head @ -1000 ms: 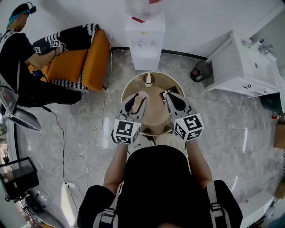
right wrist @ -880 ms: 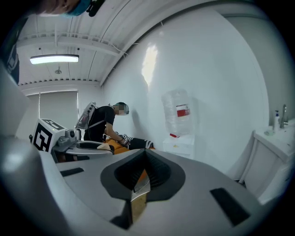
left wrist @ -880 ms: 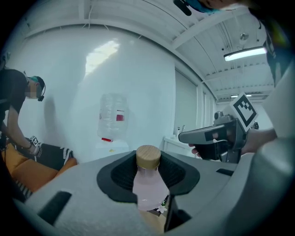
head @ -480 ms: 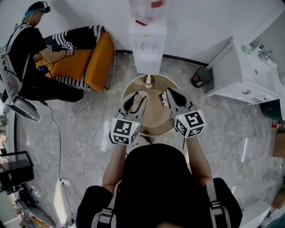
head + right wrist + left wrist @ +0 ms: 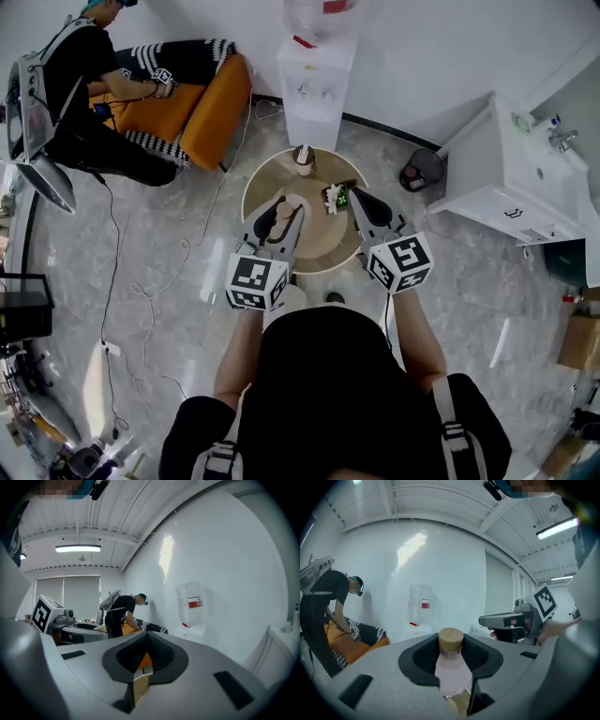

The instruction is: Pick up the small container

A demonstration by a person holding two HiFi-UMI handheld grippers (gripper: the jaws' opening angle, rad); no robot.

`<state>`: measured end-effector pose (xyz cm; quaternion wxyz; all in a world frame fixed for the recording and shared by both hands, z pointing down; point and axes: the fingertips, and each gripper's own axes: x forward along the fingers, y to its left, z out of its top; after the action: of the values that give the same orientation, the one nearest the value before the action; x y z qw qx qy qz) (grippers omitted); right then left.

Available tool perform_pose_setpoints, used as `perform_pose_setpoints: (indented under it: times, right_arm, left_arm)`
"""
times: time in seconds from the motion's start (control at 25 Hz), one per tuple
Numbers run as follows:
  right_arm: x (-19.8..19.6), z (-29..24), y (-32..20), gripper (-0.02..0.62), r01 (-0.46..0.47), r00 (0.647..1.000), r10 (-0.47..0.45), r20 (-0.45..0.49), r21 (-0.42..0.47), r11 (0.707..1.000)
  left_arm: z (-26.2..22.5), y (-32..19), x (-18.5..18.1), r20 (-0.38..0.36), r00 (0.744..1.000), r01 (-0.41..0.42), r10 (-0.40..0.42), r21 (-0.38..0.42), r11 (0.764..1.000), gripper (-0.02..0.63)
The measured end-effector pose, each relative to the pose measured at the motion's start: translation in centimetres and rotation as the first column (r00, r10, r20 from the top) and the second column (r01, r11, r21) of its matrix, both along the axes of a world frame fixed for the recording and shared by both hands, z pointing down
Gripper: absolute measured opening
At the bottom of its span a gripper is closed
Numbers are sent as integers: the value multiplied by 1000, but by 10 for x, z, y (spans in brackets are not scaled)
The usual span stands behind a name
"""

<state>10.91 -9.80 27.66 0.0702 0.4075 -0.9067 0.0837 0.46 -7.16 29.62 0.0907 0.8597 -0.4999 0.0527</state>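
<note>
Left gripper [image 5: 282, 207]: clenched on the small container [image 5: 452, 670], a pink bottle with a wooden cap [image 5: 451, 639]. Jaws stood part-way apart, with the upright bottle filling the gap between them and its cap level with the tips. It was held over the near-left part of the round table [image 5: 319, 242]. Whether its base was clear of the tabletop could not be told.

Right gripper [image 5: 357, 197]: jaws drawn together, tips meeting, nothing identifiable gripped. An orange and pale sliver showed through the slit below the tips, nature unclear. The gripper hung over the table's right side, just beside a green-and-white item [image 5: 335, 198].

Other stock: second small bottle [image 5: 302, 159] at the table's far edge, apart from both grippers. Water dispenser [image 5: 314, 75] against the wall beyond.

Step in hand, as judged: the lift of the container.

Handling notes:
- Pressure was best kept even. The bottle looked smooth and narrowed toward the neck, so a slackened hold could let it slip.
- A straight upward raise with the bottle vertical would suit. Tilting risked swinging the wider lower body out of the jaws.
- Travel toward the far edge was to be avoided, as the second small bottle stood in line ahead.
- The right gripper was best held off, so as not to brush the green-and-white item.
</note>
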Motion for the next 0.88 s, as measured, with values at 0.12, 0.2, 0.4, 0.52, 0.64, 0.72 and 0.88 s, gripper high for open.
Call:
perform_pose_setpoints:
  times: [0.12, 0.2, 0.4, 0.52, 0.64, 0.72, 0.88]
  right_arm:
    - [16, 0, 17, 3, 33, 999, -33, 6, -2, 999]
    - [24, 2, 28, 3, 53, 999, -53, 11, -5, 999]
    - [32, 1, 52, 3, 107, 994, -107, 19, 3, 994]
    - [35, -1, 64, 3, 132, 991, -132, 24, 11, 991]
    - [37, -7, 71, 3, 143, 989, -144, 27, 26, 989]
    - [38, -13, 74, 3, 148, 988, -149, 28, 40, 988]
    - [39, -24, 80, 3, 137, 989, -140, 44, 60, 989]
  left_arm:
    - [-2, 22, 19, 4, 1000, 24, -24, 0, 1000, 140]
    - [-3, 36, 31, 12, 999, 32, -32, 0, 999, 140]
    - [-7, 63, 50, 22, 999, 48, -48, -5, 999, 140]
    - [-10, 73, 55, 31, 997, 64, -64, -3, 998, 140]
    - [-17, 80, 56, 32, 997, 75, -75, 9, 997, 140]
    - [-22, 83, 57, 33, 996, 77, -78, 15, 997, 140]
    - [-30, 89, 58, 39, 996, 73, -74, 28, 997, 140]
